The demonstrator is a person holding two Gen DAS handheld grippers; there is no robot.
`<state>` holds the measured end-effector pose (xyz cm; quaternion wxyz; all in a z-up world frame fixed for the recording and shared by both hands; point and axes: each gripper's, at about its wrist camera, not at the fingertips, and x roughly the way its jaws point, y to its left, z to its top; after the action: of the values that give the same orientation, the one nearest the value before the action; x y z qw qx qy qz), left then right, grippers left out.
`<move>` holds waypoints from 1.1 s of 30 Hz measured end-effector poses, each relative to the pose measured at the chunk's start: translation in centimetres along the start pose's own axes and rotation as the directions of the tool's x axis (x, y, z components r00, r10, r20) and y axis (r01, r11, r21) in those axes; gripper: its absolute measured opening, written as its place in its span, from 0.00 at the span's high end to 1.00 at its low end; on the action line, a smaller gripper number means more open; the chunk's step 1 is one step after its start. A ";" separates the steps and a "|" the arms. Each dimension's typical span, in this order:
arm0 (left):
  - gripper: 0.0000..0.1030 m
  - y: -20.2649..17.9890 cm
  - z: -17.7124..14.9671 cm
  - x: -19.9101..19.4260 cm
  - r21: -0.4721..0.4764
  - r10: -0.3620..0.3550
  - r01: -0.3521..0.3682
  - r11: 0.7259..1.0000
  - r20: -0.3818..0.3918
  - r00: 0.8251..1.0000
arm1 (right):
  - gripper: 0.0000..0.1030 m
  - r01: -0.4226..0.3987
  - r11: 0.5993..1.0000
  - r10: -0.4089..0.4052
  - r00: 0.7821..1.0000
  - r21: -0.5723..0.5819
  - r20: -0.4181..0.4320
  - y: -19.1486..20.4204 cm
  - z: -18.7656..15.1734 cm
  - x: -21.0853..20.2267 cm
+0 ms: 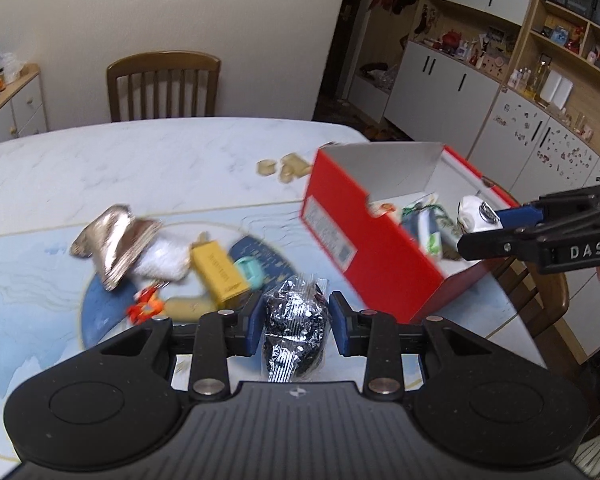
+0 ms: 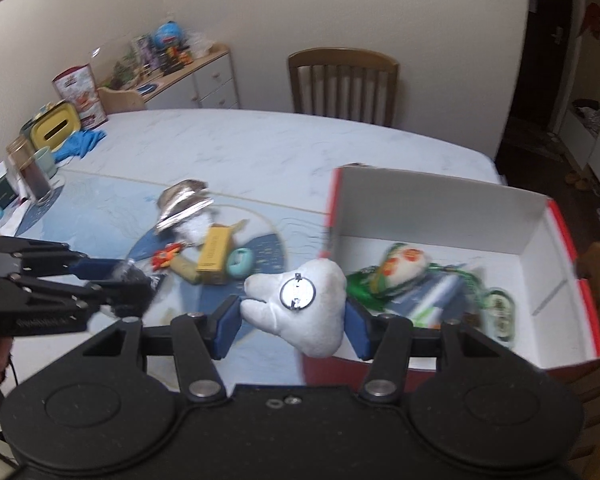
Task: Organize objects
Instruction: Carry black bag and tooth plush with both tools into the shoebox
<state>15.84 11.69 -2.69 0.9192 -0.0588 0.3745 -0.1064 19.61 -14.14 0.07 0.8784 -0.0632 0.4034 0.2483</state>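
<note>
The left tongs (image 1: 293, 326) clasp a blurred black foil-wrapped packet (image 1: 294, 330) lengthwise, while the right tongs (image 2: 294, 322) grip a white tooth-shaped plush (image 2: 300, 308), roots pointing left.

Ahead of the left tongs (image 1: 294, 322) a heap blocks the way: gold pouch (image 1: 114, 240), yellow box (image 1: 219, 276), teal case (image 1: 249, 271), orange toy (image 1: 146, 304). To their right the red box (image 1: 360, 244) wall stands close. Beyond the heap the desk (image 1: 140, 160) lies bare up to the chair (image 1: 164, 86). Ahead of the right tongs (image 2: 294, 320), the box's far right corner (image 2: 512, 280) has free floor
</note>
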 end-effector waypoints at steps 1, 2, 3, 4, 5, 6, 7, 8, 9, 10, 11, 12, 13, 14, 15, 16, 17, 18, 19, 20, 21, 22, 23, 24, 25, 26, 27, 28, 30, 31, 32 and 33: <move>0.67 -0.6 0.4 0.2 0.009 0.000 0.000 1.000 0.002 1.000 | 0.48 0.009 1.000 -0.009 1.000 0.003 0.004 -0.7 -0.1 -0.2; 0.67 -1.3 0.9 0.4 0.020 -0.001 0.001 1.000 0.005 1.000 | 0.48 0.018 1.000 -0.018 1.000 0.007 0.009 -1.5 -0.2 -0.4; 0.67 -2.0 1.3 0.6 0.026 -0.005 0.004 1.000 0.008 1.000 | 0.48 0.024 1.000 -0.024 1.000 0.011 0.015 -2.3 -0.2 -0.7; 0.67 -2.7 1.7 0.9 0.030 -0.009 0.009 1.000 0.009 1.000 | 0.48 0.029 0.999 -0.029 0.999 0.015 0.021 -3.0 -0.3 -0.9; 0.67 -3.4 2.0 1.2 0.033 -0.013 0.013 0.999 0.010 1.000 | 0.48 0.037 0.999 -0.037 0.999 0.017 0.027 -3.8 -0.3 -1.2; 0.67 -4.1 2.3 1.6 0.036 -0.017 0.016 0.999 0.007 1.000 | 0.48 0.045 0.999 -0.046 0.998 0.018 0.034 -4.5 -0.3 -1.4; 0.67 -4.6 2.5 2.1 0.036 -0.018 0.018 0.999 0.001 1.000 | 0.48 0.053 0.998 -0.054 0.998 0.021 0.040 -5.4 -0.3 -1.6; 0.67 -5.2 2.7 2.5 0.033 -0.018 0.018 0.999 -0.007 1.000 | 0.48 0.059 0.998 -0.060 0.997 0.024 0.045 -6.2 -0.3 -1.8; 0.67 -5.9 2.9 2.8 0.033 -0.022 0.022 0.999 -0.012 1.000 | 0.48 0.066 0.998 -0.067 0.997 0.026 0.050 -7.0 -0.3 -2.0; 0.67 -6.4 3.0 3.0 0.037 -0.025 0.026 0.999 -0.012 1.000 | 0.48 0.075 0.997 -0.076 0.996 0.028 0.054 -7.7 -0.3 -2.2; 0.67 -6.9 3.3 3.1 0.042 -0.025 0.026 0.999 -0.009 1.000 | 0.48 0.084 0.996 -0.085 0.995 0.032 0.058 -8.5 -0.3 -2.3; 0.67 -7.4 3.6 3.2 0.046 -0.026 0.026 0.999 -0.004 1.000 | 0.48 0.089 0.995 -0.091 0.994 0.037 0.061 -9.3 -0.2 -2.3; 0.67 -7.9 4.0 3.3 0.047 -0.027 0.027 0.999 0.000 1.000 | 0.48 0.091 0.995 -0.093 0.994 0.043 0.063 -10.0 -0.2 -2.3; 0.67 -8.4 4.3 3.4 0.046 -0.028 0.028 0.999 0.004 1.000 | 0.48 0.094 0.995 -0.097 0.993 0.046 0.066 -10.7 -0.1 -2.3; 0.67 -8.9 4.8 3.6 0.045 -0.029 0.028 0.999 0.004 1.000 | 0.48 0.098 0.994 -0.101 0.993 0.049 0.068 -11.4 -0.1 -2.3; 0.67 -9.4 5.2 3.9 0.045 -0.028 0.027 0.999 0.005 1.000 | 0.48 0.099 0.994 -0.103 0.992 0.051 0.068 -12.0 -0.1 -2.1; 0.67 -9.9 5.6 4.2 0.046 -0.026 0.025 0.999 0.006 1.000 | 0.48 0.101 0.993 -0.105 0.992 0.054 0.068 -12.5 -0.1 -2.0; 0.67 -10.4 6.0 4.5 0.051 -0.026 0.026 0.998 0.004 1.000 | 0.48 0.105 0.993 -0.109 0.992 0.057 0.068 -13.0 -0.1 -1.8; 0.67 -11.0 6.2 4.9 0.055 -0.026 0.026 0.998 0.001 1.000 | 0.48 0.106 0.993 -0.110 0.992 0.057 0.067 -13.5 -0.1 -1.7; 0.67 -11.5 6.4 5.4 0.059 -0.023 0.023 0.998 -0.002 1.000 | 0.48 0.106 0.993 -0.110 0.992 0.058 0.067 -13.9 -0.1 -1.5; 0.67 -12.0 6.6 5.9 0.063 -0.019 0.020 0.998 -0.008 1.000 | 0.48 0.107 0.993 -0.111 0.992 0.059 0.066 -14.3 0.0 -1.3; 0.67 -12.4 6.7 6.4 0.066 -0.018 0.020 0.998 -0.016 1.000 | 0.48 0.105 0.993 -0.109 0.992 0.059 0.065 -14.7 0.0 -1.0; 0.67 -12.9 6.8 6.9 0.066 -0.018 0.020 0.998 -0.027 0.999 | 0.48 0.101 0.993 -0.105 0.992 0.058 0.063 -15.0 0.2 -0.8; 0.67 -13.2 6.8 7.5 0.067 -0.016 0.019 0.998 -0.038 0.999 | 0.48 0.101 0.993 -0.104 0.993 0.058 0.061 -15.4 0.2 -0.5; 0.67 -13.6 6.8 8.1 0.068 -0.013 0.016 0.998 -0.050 0.999 | 0.48 0.100 0.993 -0.103 0.993 0.056 0.058 -15.7 0.3 -0.3; 0.67 -13.8 6.8 8.8 0.067 -0.008 0.012 0.998 -0.062 0.998 | 0.48 0.093 0.994 -0.096 0.994 0.053 0.052 -16.1 0.4 0.0; 0.67 -14.1 6.8 9.4 0.067 -0.004 0.009 0.998 -0.074 0.997 | 0.48 0.088 0.995 -0.090 0.995 0.053 0.044 -16.3 0.4 0.4; 0.67 -14.3 6.7 10.0 0.070 0.001 0.005 0.998 -0.087 0.996 | 0.48 0.089 0.995 -0.092 0.995 0.053 0.039 -16.6 0.4 0.7; 0.67 -14.6 6.6 11.2 0.075 0.018 -0.010 0.997 -0.110 0.994 | 0.48 0.088 0.995 -0.089 0.996 0.048 0.021 -16.9 0.4 1.6; 0.67 -14.8 6.6 11.8 0.079 0.026 -0.016 0.997 -0.123 0.992 | 0.48 0.087 0.995 -0.087 0.996 0.047 0.013 -17.2 0.3 2.0; 0.67 -14.9 6.5 12.3 0.084 0.037 -0.026 0.996 -0.134 0.990 | 0.48 0.087 0.995 -0.087 0.996 0.045 0.004 -17.3 0.3 2.4; 0.67 -15.0 6.5 12.8 0.092 0.050 -0.037 0.995 -0.146 0.988 | 0.48 0.086 0.995 -0.086 0.996 0.041 -0.007 -17.4 0.3 2.9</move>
<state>27.02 -5.77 -3.89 0.8926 -0.0016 0.4380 -0.1070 29.89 -28.02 -3.45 0.8883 -0.0629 0.4078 0.2015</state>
